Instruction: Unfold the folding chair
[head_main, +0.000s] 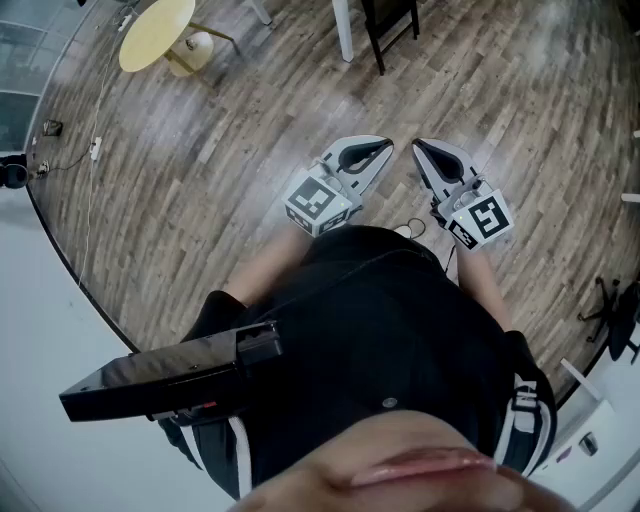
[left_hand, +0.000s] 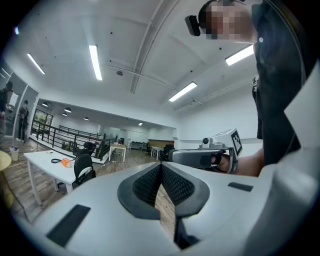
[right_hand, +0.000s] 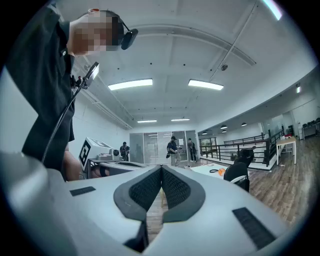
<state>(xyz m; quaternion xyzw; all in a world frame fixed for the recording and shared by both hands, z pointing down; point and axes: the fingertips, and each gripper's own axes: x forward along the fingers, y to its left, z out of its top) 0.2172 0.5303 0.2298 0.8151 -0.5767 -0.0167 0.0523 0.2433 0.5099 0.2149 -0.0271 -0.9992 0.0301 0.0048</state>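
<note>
Left tongs (head_main: 385, 147) and right tongs (head_main: 418, 146) both closed and empty; probable folding chair (head_main: 388, 28) stands well ahead on the floor (head_main: 250, 110), so arriving closed risks toppling it.

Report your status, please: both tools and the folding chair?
Left tool shut, empty. Right tool shut, empty. Black frame on the wooden floor ahead, perhaps the folded chair, not touched. Bare floor between.

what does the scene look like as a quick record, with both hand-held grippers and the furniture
left hand-held gripper: shut, empty
right hand-held gripper: shut, empty
floor: wood planks
yellow table: far left in head view
dark frame: ahead of both grippers, maybe the chair, cannot tell
task: not begun, nothing touched
</note>
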